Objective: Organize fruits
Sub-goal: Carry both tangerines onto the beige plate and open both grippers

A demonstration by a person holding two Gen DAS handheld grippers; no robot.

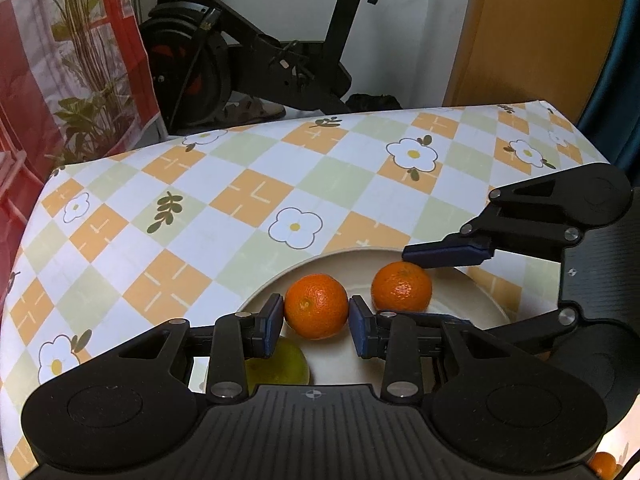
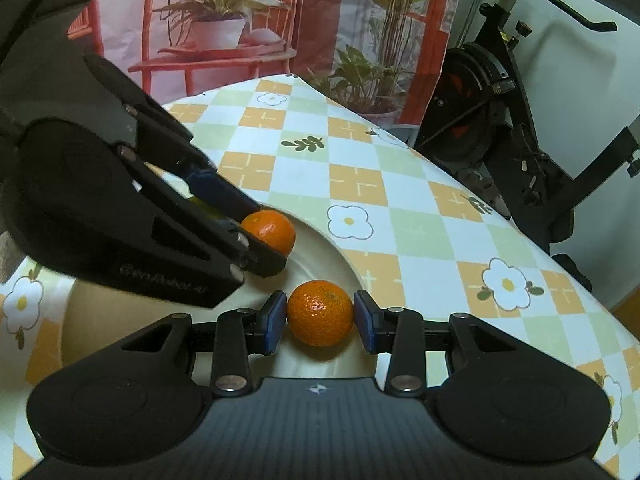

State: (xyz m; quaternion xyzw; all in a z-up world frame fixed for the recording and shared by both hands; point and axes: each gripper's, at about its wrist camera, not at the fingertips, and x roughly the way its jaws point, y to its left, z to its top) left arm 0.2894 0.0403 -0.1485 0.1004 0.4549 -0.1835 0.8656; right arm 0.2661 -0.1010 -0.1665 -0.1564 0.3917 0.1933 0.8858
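On the cream plate (image 1: 476,292) near the table's (image 1: 256,184) near edge, the left gripper (image 1: 316,320) has its blue pads touching both sides of one orange (image 1: 316,306), pinching it. The right gripper (image 2: 320,322) likewise pinches a second orange (image 2: 320,312) just beside the first, toward the plate's far rim. A green fruit (image 1: 280,364) lies on the plate under the left gripper's linkage.

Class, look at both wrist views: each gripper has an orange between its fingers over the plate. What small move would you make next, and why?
Probably open both a little and pull back. The left gripper brackets one orange and the right gripper another orange, both apparently resting on the cream plate beside a green fruit.
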